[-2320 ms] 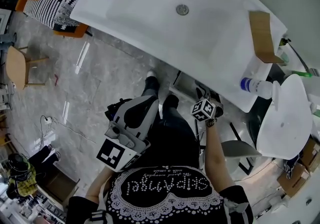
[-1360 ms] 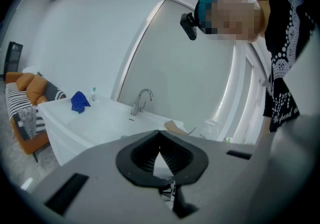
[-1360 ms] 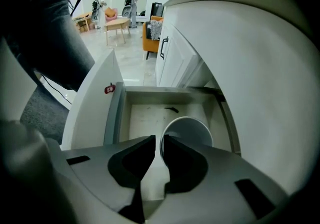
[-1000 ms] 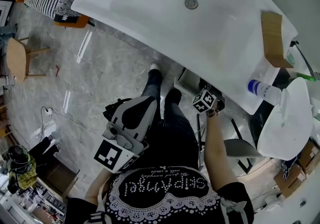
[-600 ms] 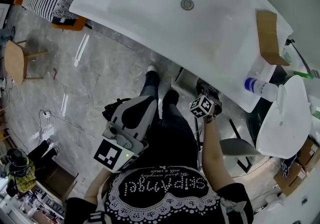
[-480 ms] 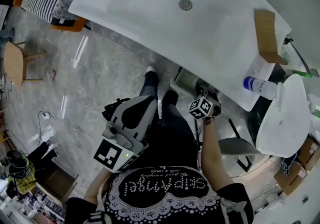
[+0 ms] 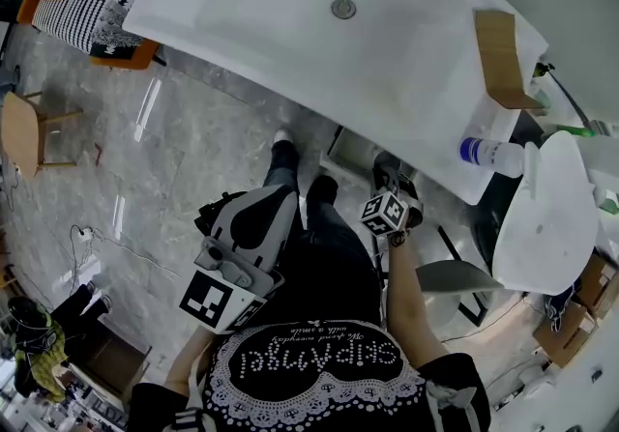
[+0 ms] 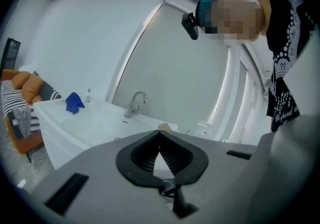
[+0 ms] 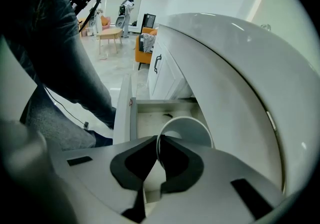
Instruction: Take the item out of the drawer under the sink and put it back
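White cup (image 9: 190, 130) rim pinched in right gripper (image 9: 159, 139) — above open drawer (image 9: 150, 110); left gripper (image 8: 160, 134) clenched, empty.

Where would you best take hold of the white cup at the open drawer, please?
By its thin rim, coming from above. The white cup opens toward the right claw, so one jaw fits inside the wall and one outside, as that claw is clamped now over the drawer. The round body looks too wide to span.
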